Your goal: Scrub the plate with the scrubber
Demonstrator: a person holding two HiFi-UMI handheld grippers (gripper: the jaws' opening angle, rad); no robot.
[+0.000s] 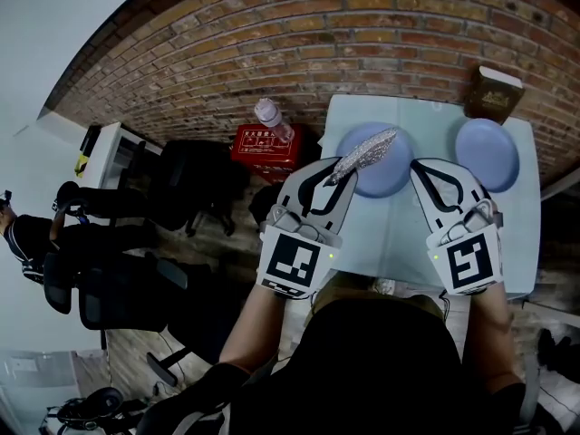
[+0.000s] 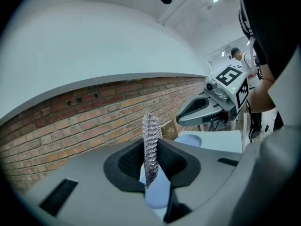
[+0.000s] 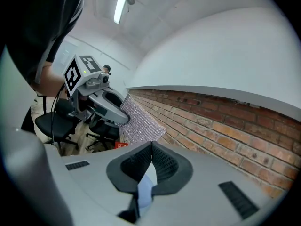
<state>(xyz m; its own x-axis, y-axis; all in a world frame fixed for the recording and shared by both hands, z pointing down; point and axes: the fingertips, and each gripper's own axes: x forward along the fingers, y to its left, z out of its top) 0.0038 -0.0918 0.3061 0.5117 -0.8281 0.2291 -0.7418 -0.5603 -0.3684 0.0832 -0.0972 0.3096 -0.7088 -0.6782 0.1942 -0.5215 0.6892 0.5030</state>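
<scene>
As the scrubber (image 1: pixel 364 154) overhangs a plate (image 1: pixel 390 176), a box (image 1: pixel 494 93) stands by the wall (image 1: pixel 272 25).

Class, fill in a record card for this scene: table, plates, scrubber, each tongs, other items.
Table: light, against brick wall
Plates: two, blue; left plate, right plate
Scrubber: silver mesh, over left plate; contact unclear
Left tongs: shut on scrubber
Right tongs: shut, empty, tip between the plates
Other: brown box at far corner
</scene>
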